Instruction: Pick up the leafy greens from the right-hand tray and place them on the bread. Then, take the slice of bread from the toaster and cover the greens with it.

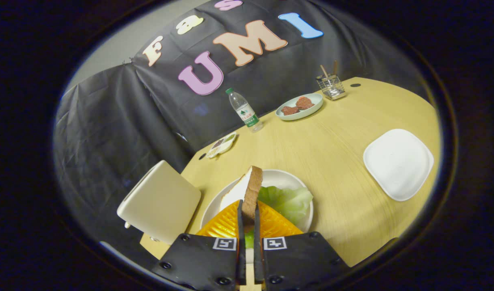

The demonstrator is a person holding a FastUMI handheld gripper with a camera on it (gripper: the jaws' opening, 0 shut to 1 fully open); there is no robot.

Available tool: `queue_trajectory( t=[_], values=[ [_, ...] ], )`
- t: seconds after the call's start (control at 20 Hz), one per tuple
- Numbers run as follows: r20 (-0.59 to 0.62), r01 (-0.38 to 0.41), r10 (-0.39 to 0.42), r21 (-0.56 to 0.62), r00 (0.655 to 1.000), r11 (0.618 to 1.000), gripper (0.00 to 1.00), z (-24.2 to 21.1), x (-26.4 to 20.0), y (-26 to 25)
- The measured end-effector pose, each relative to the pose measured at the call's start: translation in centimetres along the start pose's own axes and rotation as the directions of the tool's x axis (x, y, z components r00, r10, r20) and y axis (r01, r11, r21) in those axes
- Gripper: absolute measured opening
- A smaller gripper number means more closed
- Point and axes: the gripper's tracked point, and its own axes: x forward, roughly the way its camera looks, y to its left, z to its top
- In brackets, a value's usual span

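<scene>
**Bread slice held on edge above the greens**

A pale wooden desk (331, 161) is stretching away toward a black cloth wall, carrying a round white plate (287, 178) just ahead of the hand-held gripper (250, 220). The hand-held gripper is clenching a slice of white bread with a brown crust (249, 190): both fingers are pressing on its lower edge, and the slice is standing upright between them, its long axis running up and away from the fingertips, one flat face turned left and the crust edge facing the camera.

A pale green lettuce leaf (289, 200) is lying on the plate, just beyond the fingers and slightly to their right, under the held slice. An orange ribbed piece (226, 226) is sitting on the near side of the plate around the fingers; whether bread is lying beneath the leaf cannot be told from here.

Judging by this, the greens are already in place and the covering step is under way. The slice needs tipping from upright to flat and lowering forward and a touch right, so it is landing over the leaf rather than on the plate's left rim.

A cream toaster (160, 202) is standing to the left of the plate.
</scene>
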Motion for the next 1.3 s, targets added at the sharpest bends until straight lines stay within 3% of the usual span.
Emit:
queue_trajectory(
  t=[0.35,0.5,0.9,1.3],
  values=[
    [-0.011,0.071,-0.074,-0.156,0.997,0.985,0.3,-0.8,-0.3,-1.5],
    [0.022,0.144,-0.143,-0.262,0.989,0.954,0.48,-0.5,-0.8,-2.8],
    [0.145,0.095,-0.045,-0.358,0.988,0.929,0.96,3.8,-3.4,0.2],
    [0.319,0.158,-0.009,-0.444,0.948,0.882,0.97,12.4,-8.4,0.0]
  ],
)
